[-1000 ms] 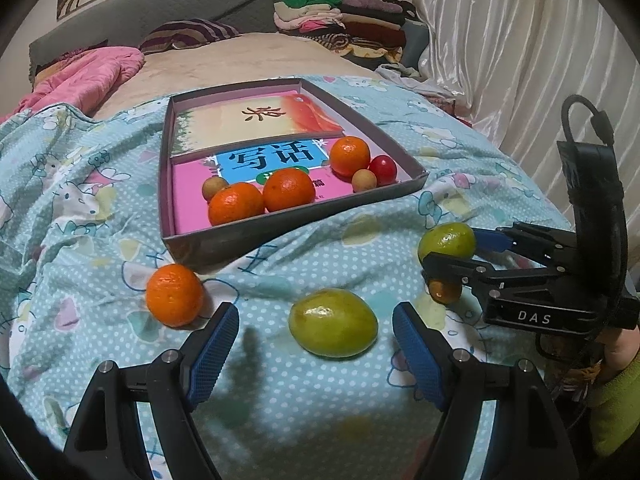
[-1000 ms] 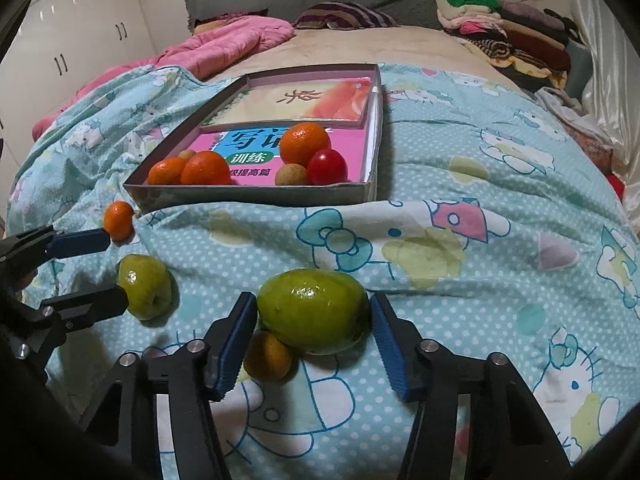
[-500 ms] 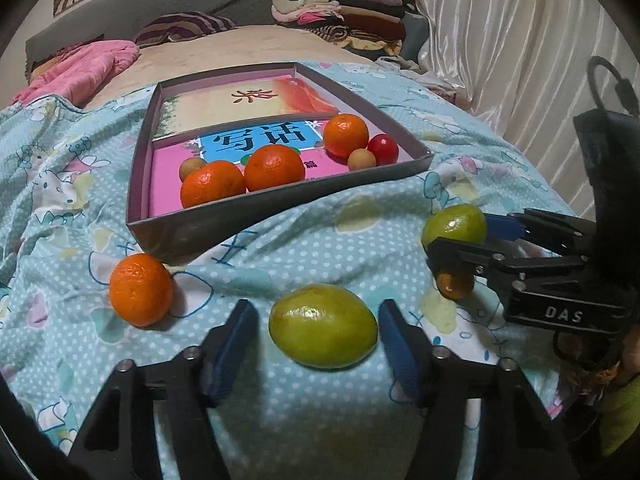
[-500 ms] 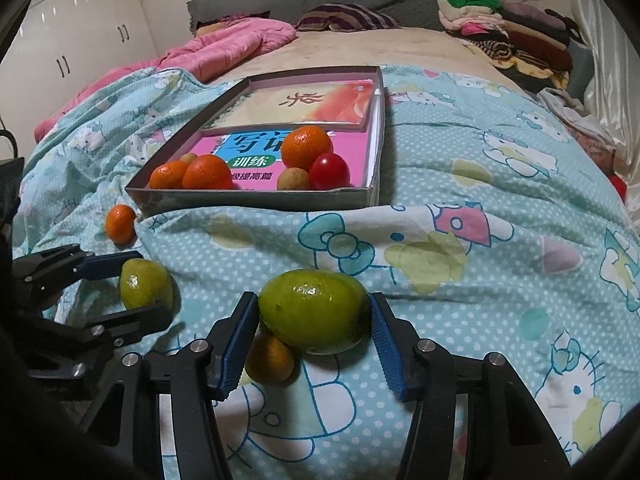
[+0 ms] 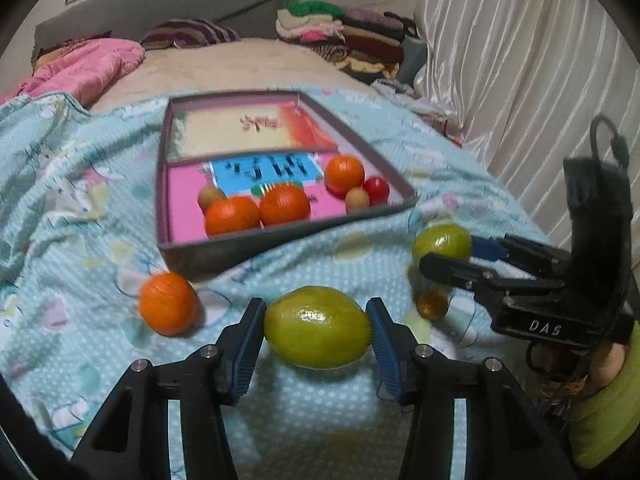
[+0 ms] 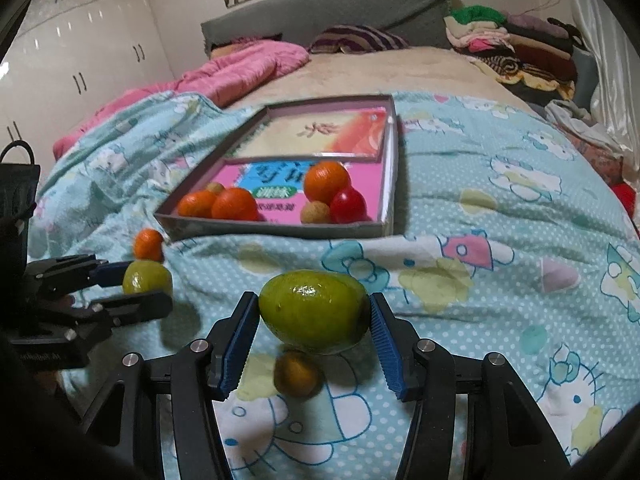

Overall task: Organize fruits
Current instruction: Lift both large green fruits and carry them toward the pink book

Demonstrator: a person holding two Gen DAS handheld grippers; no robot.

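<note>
My left gripper (image 5: pixel 316 328) is shut on a green lemon-shaped fruit (image 5: pixel 317 326), held just above the bedspread. My right gripper (image 6: pixel 312 316) is shut on a second green fruit (image 6: pixel 314 310), lifted clear of a small brownish-orange fruit (image 6: pixel 297 373) lying under it. The right gripper (image 5: pixel 448 250) also shows in the left wrist view, and the left gripper (image 6: pixel 136 290) in the right wrist view. A grey shallow box (image 5: pixel 288 236) ahead holds three oranges, a red fruit (image 5: pixel 376 190) and small tan fruits on pink books. A loose orange (image 5: pixel 168 303) lies in front of the box.
The work surface is a soft bed with a blue cartoon-print quilt (image 6: pixel 480 280). A pink duvet (image 6: pixel 248 68) and folded clothes (image 6: pixel 516 44) lie at the far end. A white curtain (image 5: pixel 540 80) hangs on the right, white wardrobes (image 6: pixel 80 48) on the left.
My left gripper moved forward and closed its fingers on the green fruit. Both grippers have risen with their green fruits, uncovering the small brownish-orange fruit under the right one.
</note>
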